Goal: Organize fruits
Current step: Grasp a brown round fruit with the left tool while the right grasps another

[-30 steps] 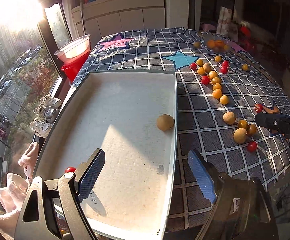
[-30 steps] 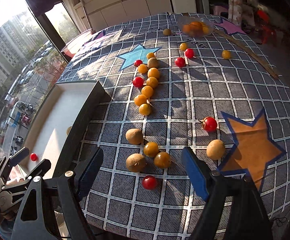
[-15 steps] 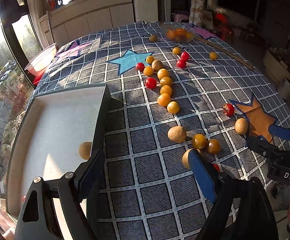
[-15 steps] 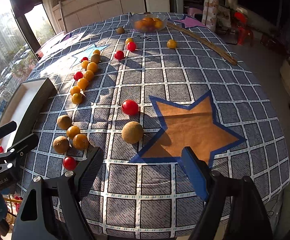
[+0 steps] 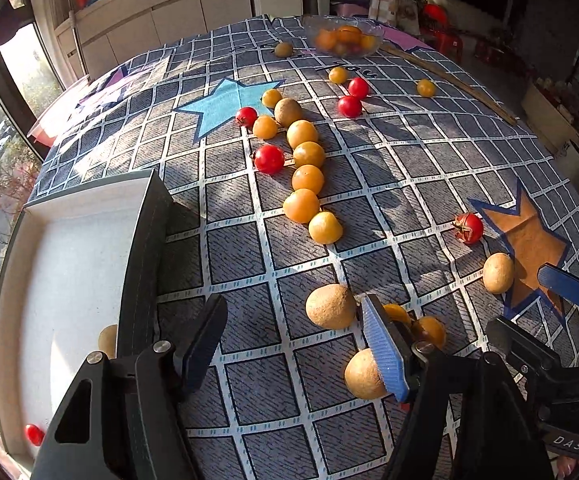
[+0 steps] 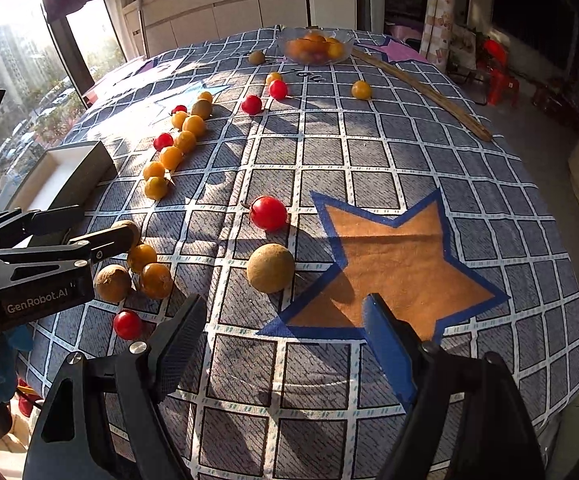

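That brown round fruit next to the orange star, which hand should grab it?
Probably the right. The right gripper is open with the brown fruit just ahead of its fingers. The left gripper points at another cluster.

The left gripper (image 5: 293,344) hangs open over the checked tablecloth (image 5: 409,168), just right of the white tray (image 5: 69,264), with a brown fruit (image 5: 329,306) beyond the tray near its right finger.

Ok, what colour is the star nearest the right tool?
Orange star with a blue border, clearest in the right wrist view.
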